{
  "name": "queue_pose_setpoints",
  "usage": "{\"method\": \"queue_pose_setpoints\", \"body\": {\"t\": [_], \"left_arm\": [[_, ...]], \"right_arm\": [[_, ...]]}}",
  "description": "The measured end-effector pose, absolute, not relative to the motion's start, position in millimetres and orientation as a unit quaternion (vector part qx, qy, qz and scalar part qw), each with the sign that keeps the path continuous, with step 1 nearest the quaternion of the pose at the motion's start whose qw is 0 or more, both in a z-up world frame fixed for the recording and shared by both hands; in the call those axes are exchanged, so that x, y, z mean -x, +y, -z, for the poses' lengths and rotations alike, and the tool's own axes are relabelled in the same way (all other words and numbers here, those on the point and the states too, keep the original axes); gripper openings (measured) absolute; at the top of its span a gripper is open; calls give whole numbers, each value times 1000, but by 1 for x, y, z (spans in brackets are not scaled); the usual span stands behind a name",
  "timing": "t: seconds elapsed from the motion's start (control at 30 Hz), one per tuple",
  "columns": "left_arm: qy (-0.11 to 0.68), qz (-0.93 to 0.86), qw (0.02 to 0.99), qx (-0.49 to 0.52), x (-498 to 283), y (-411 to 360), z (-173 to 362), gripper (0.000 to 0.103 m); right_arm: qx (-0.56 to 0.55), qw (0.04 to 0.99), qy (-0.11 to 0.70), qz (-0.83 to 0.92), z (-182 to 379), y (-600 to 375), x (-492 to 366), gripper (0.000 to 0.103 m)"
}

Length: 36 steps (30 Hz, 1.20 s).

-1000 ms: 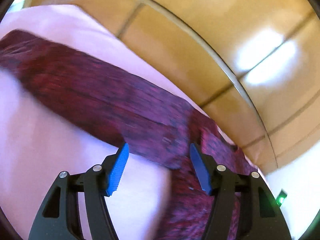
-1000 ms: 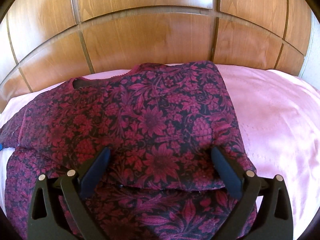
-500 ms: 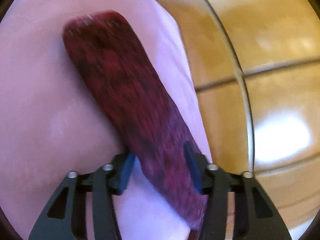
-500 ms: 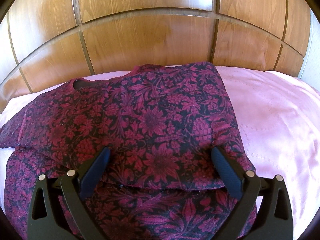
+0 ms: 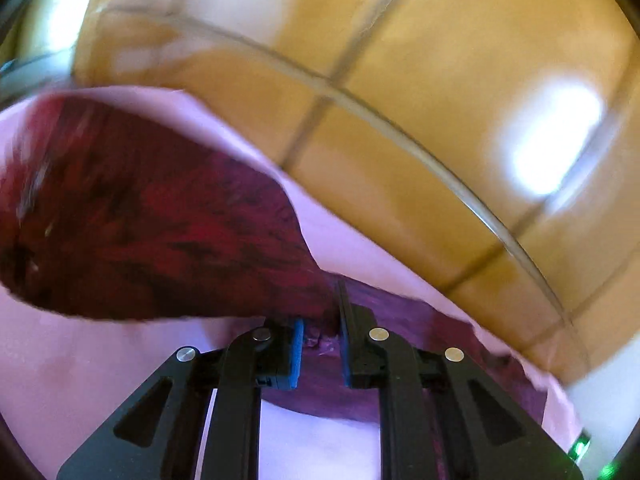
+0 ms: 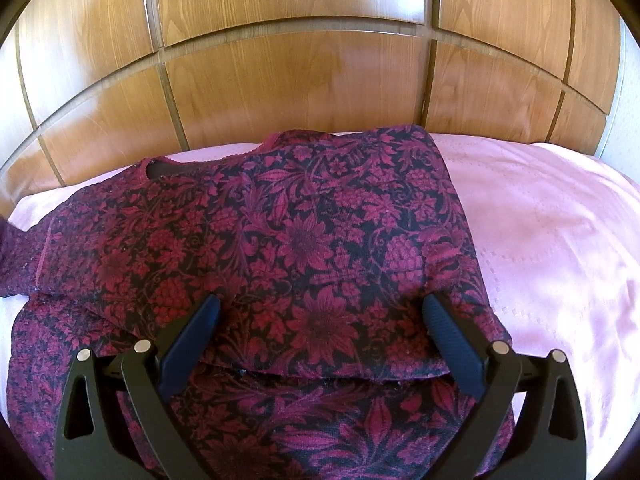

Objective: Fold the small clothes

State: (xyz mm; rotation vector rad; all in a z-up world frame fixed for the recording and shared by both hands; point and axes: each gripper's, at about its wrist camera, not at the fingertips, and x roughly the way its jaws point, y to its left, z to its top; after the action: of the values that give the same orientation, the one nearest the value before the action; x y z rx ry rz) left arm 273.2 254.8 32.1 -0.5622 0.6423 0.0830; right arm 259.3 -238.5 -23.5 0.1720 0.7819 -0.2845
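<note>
A dark red floral top [image 6: 280, 248] lies on the pink bed sheet [image 6: 540, 240], its right side folded over the body. My right gripper [image 6: 320, 300] hangs open just above the folded hem, nothing between its fingers. In the left wrist view, my left gripper [image 5: 320, 328] is closing on the top's sleeve [image 5: 152, 232]; cloth is pinched between the blue pads. The sleeve rises from the sheet and stretches away to the left, blurred. At the left edge of the right wrist view, the sleeve's root [image 6: 16, 256] shows; the left gripper itself is out of that view.
A wooden panelled headboard [image 6: 300, 60] stands right behind the top. Pink sheet [image 5: 80, 360] lies under the lifted sleeve and spreads wide to the right of the garment. A white wall strip [image 6: 628, 100] shows at far right.
My left gripper went from open above the flat sleeve to shut on it, then lifted it off the sheet. The right gripper and the top's body stayed still.
</note>
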Motion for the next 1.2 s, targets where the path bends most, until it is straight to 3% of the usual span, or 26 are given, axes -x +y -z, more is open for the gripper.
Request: {"method": "queue_pose_setpoints", "body": {"t": [0.13, 0.2, 0.27, 0.3, 0.33, 0.5, 0.7, 0.83, 1.1, 1.2], "left_arm": [[328, 30, 916, 230, -274, 178, -33, 14], [335, 59, 916, 213, -272, 149, -29, 20], [351, 96, 910, 197, -272, 116, -21, 38], [356, 102, 909, 193, -272, 109, -19, 56], [358, 109, 908, 189, -269, 100, -16, 63], [332, 79, 926, 162, -232, 89, -16, 70], [330, -8, 929, 167, -201, 103, 0, 70], [353, -32, 915, 194, -215, 117, 18, 70], [369, -39, 900, 228, -218, 132, 32, 70], [371, -41, 901, 223, -220, 131, 32, 70]], "right_arm": [[-85, 912, 379, 136, 23, -239, -259, 101], [-86, 912, 378, 135, 23, -238, -259, 101], [-89, 913, 376, 133, 22, -239, -259, 101], [-91, 913, 375, 132, 22, -239, -259, 101], [-93, 913, 374, 131, 22, -240, -259, 101], [-103, 915, 370, 125, 22, -243, -259, 101], [-107, 914, 370, 124, 19, -244, -258, 99], [-127, 922, 351, 104, -1, -237, -250, 71], [-216, 894, 380, -94, -12, -152, -297, 62], [-211, 881, 412, -100, 4, -122, -325, 42]]}}
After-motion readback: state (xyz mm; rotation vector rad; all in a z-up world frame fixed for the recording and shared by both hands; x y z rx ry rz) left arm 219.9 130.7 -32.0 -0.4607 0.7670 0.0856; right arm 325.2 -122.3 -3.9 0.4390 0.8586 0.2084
